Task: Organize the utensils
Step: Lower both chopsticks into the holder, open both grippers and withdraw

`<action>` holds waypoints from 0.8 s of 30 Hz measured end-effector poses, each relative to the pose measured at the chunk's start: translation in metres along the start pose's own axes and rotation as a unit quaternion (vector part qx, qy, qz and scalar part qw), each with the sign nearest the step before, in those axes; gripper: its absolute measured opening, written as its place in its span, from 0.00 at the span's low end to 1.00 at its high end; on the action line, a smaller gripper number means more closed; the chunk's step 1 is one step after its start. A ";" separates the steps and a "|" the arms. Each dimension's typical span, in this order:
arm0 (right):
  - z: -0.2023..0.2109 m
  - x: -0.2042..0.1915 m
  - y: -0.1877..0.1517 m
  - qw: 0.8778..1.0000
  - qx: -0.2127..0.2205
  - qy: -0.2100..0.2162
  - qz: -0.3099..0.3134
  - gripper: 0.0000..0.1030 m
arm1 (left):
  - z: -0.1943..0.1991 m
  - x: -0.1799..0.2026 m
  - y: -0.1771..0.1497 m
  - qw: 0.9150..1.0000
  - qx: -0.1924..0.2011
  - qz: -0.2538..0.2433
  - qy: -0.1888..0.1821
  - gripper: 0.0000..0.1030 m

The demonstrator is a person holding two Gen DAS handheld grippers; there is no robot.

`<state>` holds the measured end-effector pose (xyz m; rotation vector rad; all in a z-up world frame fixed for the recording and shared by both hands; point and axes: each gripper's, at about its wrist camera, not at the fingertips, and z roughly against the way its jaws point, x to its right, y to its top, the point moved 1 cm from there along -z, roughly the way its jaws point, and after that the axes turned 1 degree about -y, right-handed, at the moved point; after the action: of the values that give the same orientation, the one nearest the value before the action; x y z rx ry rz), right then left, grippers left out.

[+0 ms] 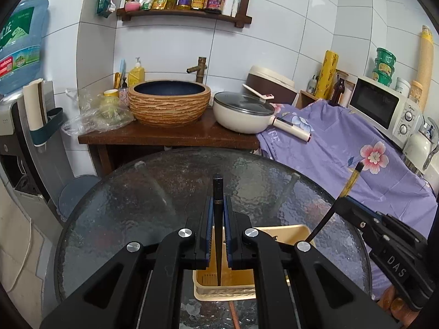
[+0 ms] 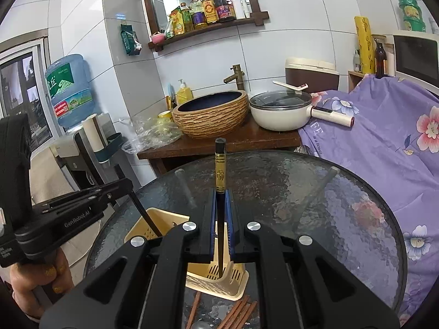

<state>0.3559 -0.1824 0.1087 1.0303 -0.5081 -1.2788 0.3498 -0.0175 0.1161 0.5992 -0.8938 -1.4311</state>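
Here, black gold-banded chopstick (image 2: 220,170), upright.

Ahead of your tools, white tiled walls (image 1: 274,41) close in the room. A dark wooden counter (image 1: 170,137) carries a ribbed basin sink (image 1: 168,107), with a wood-framed mirror shelf (image 2: 208,31) above. A purple floral cloth (image 2: 384,142) drapes off to the right, and a window (image 2: 22,93) sits far left.

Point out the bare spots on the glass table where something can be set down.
The round textured glass table is bare across its far half toward the wooden sink stand and on its right side beside the purple floral cloth. The near edge is crowded: beige plastic utensil basket and reddish-brown chopsticks.
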 end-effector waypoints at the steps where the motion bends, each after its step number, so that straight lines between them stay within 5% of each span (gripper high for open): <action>1: 0.000 0.001 0.000 1.000 0.001 0.000 -0.001 0.07 | -0.002 0.000 -0.001 1.000 -0.001 0.001 -0.001 0.07; 4: 0.001 0.006 -0.002 1.000 0.005 -0.005 -0.010 0.08 | -0.002 0.000 -0.002 1.000 0.000 -0.003 -0.001 0.10; 6: 0.002 0.008 -0.004 1.000 0.006 -0.006 -0.014 0.11 | 0.000 0.001 -0.003 1.000 0.000 -0.004 -0.002 0.29; 8: 0.005 0.010 -0.006 1.000 0.006 0.000 -0.017 0.40 | 0.005 0.002 -0.004 1.000 0.009 -0.006 -0.003 0.56; 9: 0.008 0.010 -0.007 1.000 0.011 -0.002 -0.018 0.47 | 0.011 0.002 -0.004 1.000 0.022 -0.009 -0.002 0.60; 11: 0.016 0.011 -0.010 0.999 0.027 -0.008 -0.018 0.49 | 0.019 0.003 -0.004 0.999 0.034 -0.014 0.002 0.61; 18: 0.049 0.015 -0.039 0.999 0.040 -0.003 -0.021 0.59 | 0.058 -0.007 -0.026 0.998 0.065 -0.004 -0.021 0.91; 24: 0.063 0.013 -0.083 1.000 -0.011 -0.010 -0.004 0.59 | 0.071 -0.018 -0.068 0.999 0.043 -0.014 -0.010 0.94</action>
<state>0.2642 -0.2121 0.0660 1.0025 -0.5038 -1.3003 0.2542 0.0054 0.0980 0.6654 -0.9711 -1.4324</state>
